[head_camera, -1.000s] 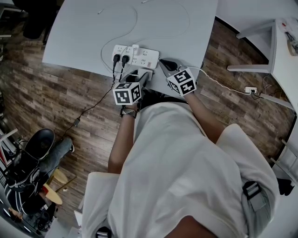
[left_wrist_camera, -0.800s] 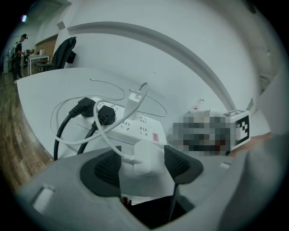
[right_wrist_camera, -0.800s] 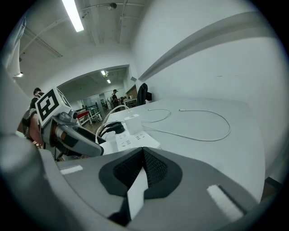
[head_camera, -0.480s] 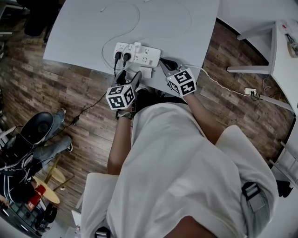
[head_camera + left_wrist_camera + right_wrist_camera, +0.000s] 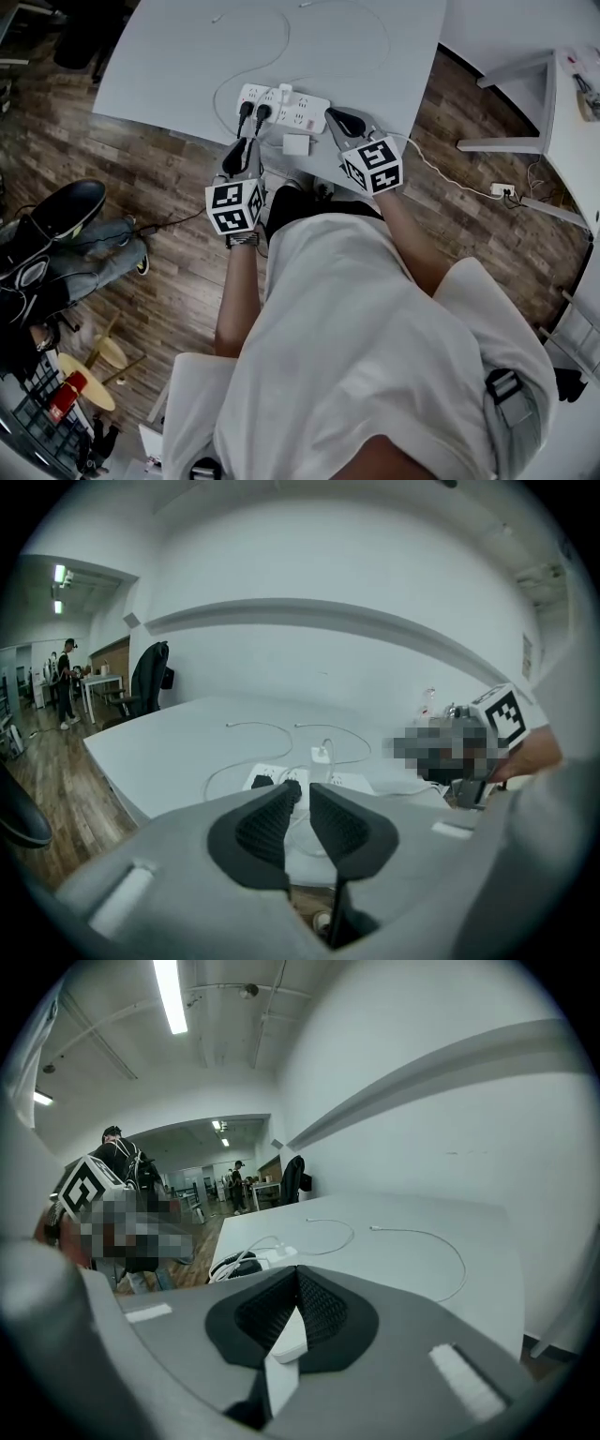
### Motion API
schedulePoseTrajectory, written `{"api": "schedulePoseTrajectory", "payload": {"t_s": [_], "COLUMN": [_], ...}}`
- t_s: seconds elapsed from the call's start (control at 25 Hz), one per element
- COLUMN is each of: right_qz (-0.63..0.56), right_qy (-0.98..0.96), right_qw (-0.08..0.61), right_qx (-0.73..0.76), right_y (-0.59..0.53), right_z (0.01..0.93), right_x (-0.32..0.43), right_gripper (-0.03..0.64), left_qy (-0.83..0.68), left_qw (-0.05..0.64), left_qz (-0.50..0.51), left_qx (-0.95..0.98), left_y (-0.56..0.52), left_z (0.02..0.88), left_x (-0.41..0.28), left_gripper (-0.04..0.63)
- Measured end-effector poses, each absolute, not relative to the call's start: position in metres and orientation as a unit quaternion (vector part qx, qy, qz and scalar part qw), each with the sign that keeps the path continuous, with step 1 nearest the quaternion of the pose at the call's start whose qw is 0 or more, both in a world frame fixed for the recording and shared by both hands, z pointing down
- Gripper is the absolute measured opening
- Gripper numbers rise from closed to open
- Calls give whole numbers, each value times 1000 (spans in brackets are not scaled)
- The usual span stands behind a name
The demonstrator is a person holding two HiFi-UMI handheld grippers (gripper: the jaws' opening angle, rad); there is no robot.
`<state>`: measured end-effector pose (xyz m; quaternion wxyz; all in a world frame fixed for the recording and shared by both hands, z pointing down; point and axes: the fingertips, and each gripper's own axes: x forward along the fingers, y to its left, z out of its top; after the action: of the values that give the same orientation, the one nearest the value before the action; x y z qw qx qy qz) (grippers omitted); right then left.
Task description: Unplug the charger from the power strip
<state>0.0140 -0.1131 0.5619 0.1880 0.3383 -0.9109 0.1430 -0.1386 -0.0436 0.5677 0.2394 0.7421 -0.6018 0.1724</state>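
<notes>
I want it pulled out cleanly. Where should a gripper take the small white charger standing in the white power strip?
Probably its flat side faces, just above the white power strip, coming down from above. The small white charger stands upright, its white cable leaves the top, and black plugs crowd one side.

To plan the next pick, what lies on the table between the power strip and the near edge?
The white charger lies there, flat on the table; the head view shows it.
</notes>
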Motion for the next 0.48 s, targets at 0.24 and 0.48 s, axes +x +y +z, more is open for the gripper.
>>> {"api": "schedulePoseTrajectory", "payload": {"t_s": [0.24,0.48], "right_qz": [115,87], "right_qy": [-913,-913], "right_qw": [173,154], "right_qx": [351,367], "right_y": [-118,-124], "right_z": [520,473], "right_x": [12,14], "right_gripper": [3,3], "left_qy": [-595,-582], "left_qw": [206,164], "left_qz": [174,165], "left_qx": [757,779], "left_y": [-62,-83], "left_z": [539,493], "left_x": [-137,-129], "left_gripper": [6,6]}}
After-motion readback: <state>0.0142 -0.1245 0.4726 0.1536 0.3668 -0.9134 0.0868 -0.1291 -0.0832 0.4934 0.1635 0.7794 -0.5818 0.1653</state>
